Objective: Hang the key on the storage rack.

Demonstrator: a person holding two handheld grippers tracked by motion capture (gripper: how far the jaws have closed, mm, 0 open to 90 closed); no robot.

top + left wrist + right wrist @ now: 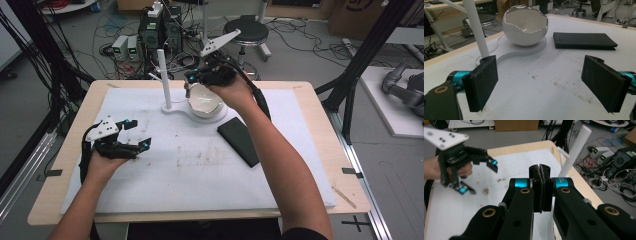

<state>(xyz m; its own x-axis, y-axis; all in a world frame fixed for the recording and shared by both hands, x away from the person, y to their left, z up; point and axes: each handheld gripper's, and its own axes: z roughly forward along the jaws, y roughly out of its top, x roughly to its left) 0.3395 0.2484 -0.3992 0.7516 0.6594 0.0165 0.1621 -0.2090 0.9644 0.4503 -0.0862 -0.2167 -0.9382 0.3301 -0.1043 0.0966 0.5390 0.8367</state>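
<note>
One eggshell bowl (205,101), one black wallet (239,141), two tongs (131,134)

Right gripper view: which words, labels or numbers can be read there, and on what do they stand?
White print on the turquoise band of the right gripper: too small and blurred to read.
Green lit displays on the two grey boxes on the floor: unreadable.
No other text is legible.

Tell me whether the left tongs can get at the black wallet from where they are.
Probably yes. The left tongs stand open over bare mat, and the black wallet lies flat beyond them with nothing between; the eggshell-shaped bowl sits off to one side.
</note>
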